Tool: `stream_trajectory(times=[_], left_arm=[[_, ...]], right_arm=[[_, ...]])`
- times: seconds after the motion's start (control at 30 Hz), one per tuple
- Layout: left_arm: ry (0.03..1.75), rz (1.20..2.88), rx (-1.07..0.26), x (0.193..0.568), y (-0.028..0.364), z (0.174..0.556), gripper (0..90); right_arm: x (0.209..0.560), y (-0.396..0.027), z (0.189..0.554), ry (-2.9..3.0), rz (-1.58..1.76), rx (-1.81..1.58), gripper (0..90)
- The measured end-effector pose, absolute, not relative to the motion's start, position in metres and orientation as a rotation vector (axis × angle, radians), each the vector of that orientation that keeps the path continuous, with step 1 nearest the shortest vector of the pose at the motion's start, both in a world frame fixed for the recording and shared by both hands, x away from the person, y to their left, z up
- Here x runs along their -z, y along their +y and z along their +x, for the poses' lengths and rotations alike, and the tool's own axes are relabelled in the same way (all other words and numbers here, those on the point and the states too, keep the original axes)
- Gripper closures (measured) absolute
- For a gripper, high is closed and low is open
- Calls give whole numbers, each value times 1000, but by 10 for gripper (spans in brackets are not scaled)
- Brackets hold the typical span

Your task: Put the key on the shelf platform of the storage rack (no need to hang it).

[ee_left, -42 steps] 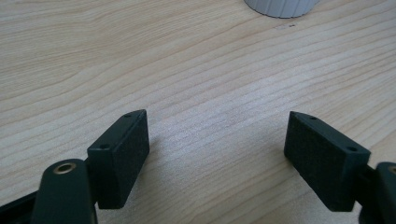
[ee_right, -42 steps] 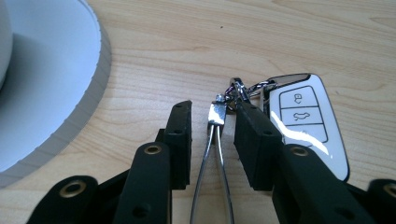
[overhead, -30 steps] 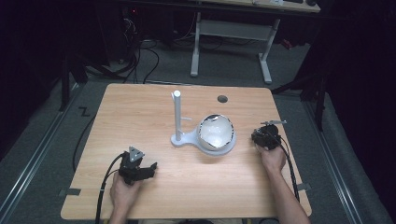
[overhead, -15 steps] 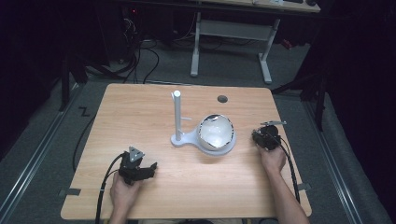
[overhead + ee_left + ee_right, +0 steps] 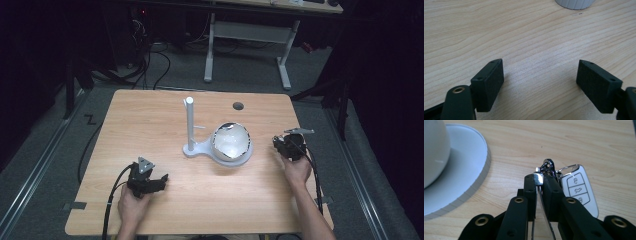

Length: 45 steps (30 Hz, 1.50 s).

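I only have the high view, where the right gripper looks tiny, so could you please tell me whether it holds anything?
Observer: Yes, the right gripper is shut on a metal clip.
Operator: Is anything attached to that clip?
Observer: A white key fob with three buttons seems joined to it, just beside the jaws.
Operator: Thank you, and what about the left one?
Observer: The left gripper is wide open, with just bare table between its jaws.
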<state>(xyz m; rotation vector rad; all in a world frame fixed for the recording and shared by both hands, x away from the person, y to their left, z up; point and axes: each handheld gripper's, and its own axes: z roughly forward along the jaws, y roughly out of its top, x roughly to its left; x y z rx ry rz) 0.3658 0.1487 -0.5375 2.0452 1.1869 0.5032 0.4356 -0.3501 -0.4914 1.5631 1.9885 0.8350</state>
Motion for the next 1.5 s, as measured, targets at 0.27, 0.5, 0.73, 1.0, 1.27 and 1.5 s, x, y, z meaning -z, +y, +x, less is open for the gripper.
stream_trajectory(times=[0.27, 0.5, 0.73, 1.0, 1.27, 1.5], left_arm=[[1187, 2045, -503, 538, 149, 366, 225], [1186, 2045, -503, 538, 149, 366, 225], [1187, 2045, -503, 538, 149, 366, 225], [1187, 2045, -503, 538, 149, 366, 225], [1187, 2045, -503, 538, 149, 366, 225], [1187, 2045, -503, 538, 149, 366, 225]], right_arm=[[473, -352, 424, 1954, 1513, -915, 820], [462, -353, 415, 1940, 1479, -965, 820], [453, -350, 406, 1947, 1431, -1007, 820], [445, -348, 396, 1953, 1398, -1040, 820], [435, -344, 380, 1973, 1347, -1068, 820], [431, -338, 369, 2019, 1320, -1069, 820]])
